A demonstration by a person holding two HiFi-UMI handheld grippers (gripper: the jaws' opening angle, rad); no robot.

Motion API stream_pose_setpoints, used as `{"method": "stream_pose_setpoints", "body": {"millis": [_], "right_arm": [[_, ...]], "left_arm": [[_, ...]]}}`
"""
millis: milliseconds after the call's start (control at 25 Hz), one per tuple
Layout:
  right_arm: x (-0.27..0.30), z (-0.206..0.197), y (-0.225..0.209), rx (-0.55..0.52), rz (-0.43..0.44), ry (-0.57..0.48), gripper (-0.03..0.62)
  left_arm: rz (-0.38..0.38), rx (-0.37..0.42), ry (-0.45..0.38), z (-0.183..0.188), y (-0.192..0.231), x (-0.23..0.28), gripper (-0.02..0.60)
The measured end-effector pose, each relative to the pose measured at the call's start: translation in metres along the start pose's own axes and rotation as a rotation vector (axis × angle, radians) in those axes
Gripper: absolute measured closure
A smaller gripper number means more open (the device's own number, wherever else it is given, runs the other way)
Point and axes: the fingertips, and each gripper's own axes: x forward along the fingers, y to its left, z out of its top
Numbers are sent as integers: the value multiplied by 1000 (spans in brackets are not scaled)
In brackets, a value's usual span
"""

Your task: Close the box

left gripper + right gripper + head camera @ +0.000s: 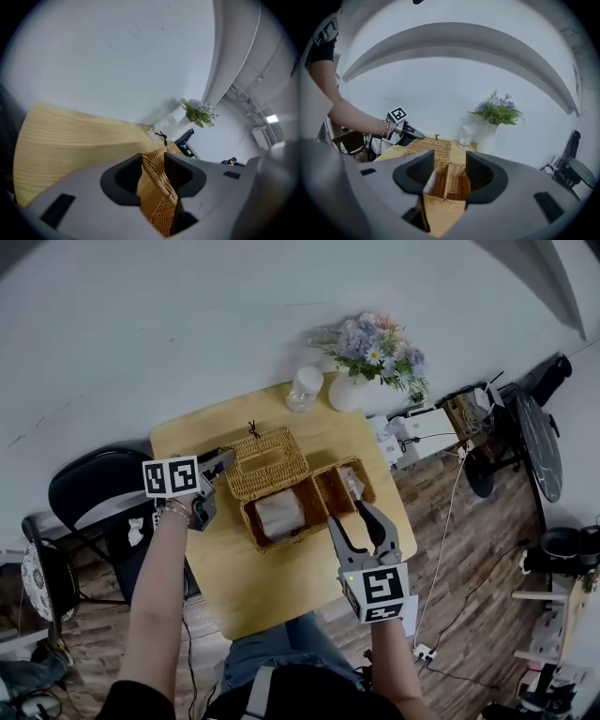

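A wicker box [336, 491] stands on the yellow wooden table [272, 587] with its lid [267, 462] swung back flat behind it. A white item [278, 514] lies in the left compartment; the right one looks empty. My left gripper [225, 463] is at the lid's left edge. In the left gripper view the lid's woven rim [157, 187] sits pinched between the two pads of that gripper [152, 171]. My right gripper [366, 519] hovers at the box's front right, open. In the right gripper view the box [450, 183] lies just ahead of those jaws [445, 176], which do not press on it.
A white vase of flowers [352, 390] and a glass jar [304, 388] stand at the table's far edge. A black chair [84, 488] is at the left. Cables and equipment lie on the wooden floor at the right.
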Motion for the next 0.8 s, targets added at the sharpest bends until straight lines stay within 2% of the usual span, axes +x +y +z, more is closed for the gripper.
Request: {"method": "stream_pose_setpoints", "body": {"millis": [200, 400, 520, 800], "right_arm": [[-6, 8, -4, -10, 8, -32, 387], [-19, 21, -6, -24, 28, -77, 390], [-28, 30, -12, -40, 31, -100, 391], [-55, 44, -36, -17, 18, -164, 398]], "left_arm": [[14, 92, -37, 17, -23, -14, 447], [56, 195, -31, 23, -49, -29, 459], [115, 270, -14, 25, -61, -40, 463], [161, 397, 36, 16, -96, -54, 469]]}}
